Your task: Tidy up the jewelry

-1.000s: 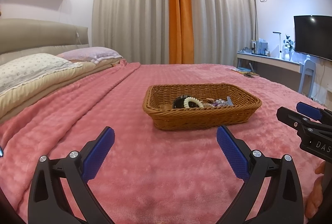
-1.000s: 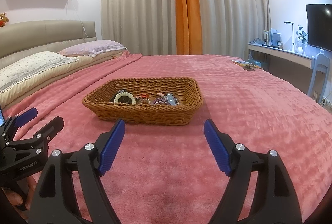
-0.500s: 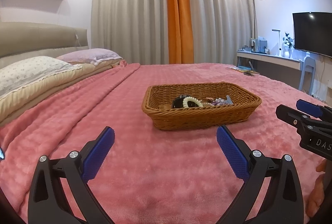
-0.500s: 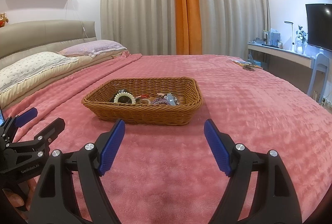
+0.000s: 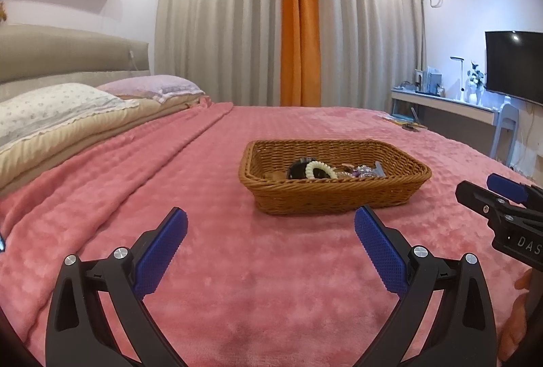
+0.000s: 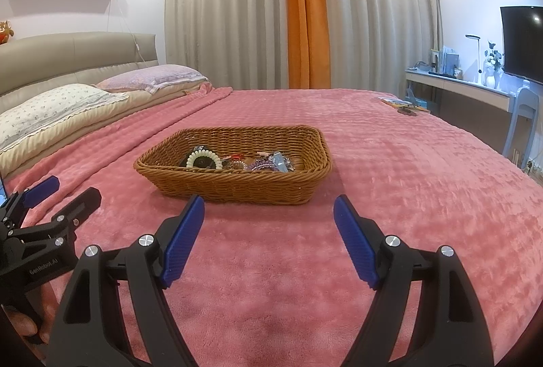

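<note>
A brown wicker basket [image 5: 332, 197] [image 6: 237, 187] stands on the pink blanket. It holds several pieces of jewelry: a cream bead bracelet [image 5: 320, 168] [image 6: 203, 159], a black band, purple and silvery pieces [image 6: 268, 163]. My left gripper [image 5: 271, 224] is open and empty, in front of the basket and a little to its left. My right gripper [image 6: 269, 210] is open and empty, just in front of the basket. Each gripper shows at the edge of the other's view, the right one [image 5: 495, 194] and the left one [image 6: 64, 194].
The pink blanket [image 5: 237, 265] covers a wide bed. Pillows [image 5: 61, 109] and a headboard are at the left. Curtains are behind. A desk [image 6: 465, 88], a chair and a TV are at the right. Small items [image 6: 404, 107] lie at the bed's far right edge.
Both grippers have stayed open and almost still. The left wrist view has shifted slightly, with the basket a touch lower in it.
</note>
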Demonstrator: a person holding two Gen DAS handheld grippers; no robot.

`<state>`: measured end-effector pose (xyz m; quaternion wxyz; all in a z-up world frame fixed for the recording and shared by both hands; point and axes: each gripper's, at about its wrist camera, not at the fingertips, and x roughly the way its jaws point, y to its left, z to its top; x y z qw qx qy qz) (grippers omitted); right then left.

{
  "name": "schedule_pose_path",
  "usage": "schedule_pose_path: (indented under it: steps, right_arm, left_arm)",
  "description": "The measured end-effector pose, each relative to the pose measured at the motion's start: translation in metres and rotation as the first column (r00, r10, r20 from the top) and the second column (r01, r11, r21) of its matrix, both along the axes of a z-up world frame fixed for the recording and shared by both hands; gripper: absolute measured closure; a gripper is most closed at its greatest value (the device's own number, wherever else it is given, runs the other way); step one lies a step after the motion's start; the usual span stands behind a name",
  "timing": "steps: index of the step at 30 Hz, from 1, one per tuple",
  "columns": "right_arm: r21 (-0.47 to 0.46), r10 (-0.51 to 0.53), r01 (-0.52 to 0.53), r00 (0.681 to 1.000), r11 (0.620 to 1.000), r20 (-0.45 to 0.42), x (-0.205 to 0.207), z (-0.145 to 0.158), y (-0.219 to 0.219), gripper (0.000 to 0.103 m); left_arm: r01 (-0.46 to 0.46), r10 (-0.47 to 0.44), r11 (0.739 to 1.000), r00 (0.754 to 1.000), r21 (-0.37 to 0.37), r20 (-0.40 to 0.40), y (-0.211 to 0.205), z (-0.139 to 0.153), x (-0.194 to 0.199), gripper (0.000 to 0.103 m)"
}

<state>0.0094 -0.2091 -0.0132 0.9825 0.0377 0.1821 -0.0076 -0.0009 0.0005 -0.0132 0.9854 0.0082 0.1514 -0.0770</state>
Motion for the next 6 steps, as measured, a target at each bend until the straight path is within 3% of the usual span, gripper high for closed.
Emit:
schedule_pose_path:
  steps: [6]
  right_arm:
    - [0.0, 0.001, -0.001, 1.0, 1.0, 0.0, 0.0001, 0.0, -0.0002, 0.028]
  left_arm:
    - [0.003, -0.003, 1.0, 1.0, -0.009, -0.013, 0.0025, 0.0009, 0.0025, 0.007]
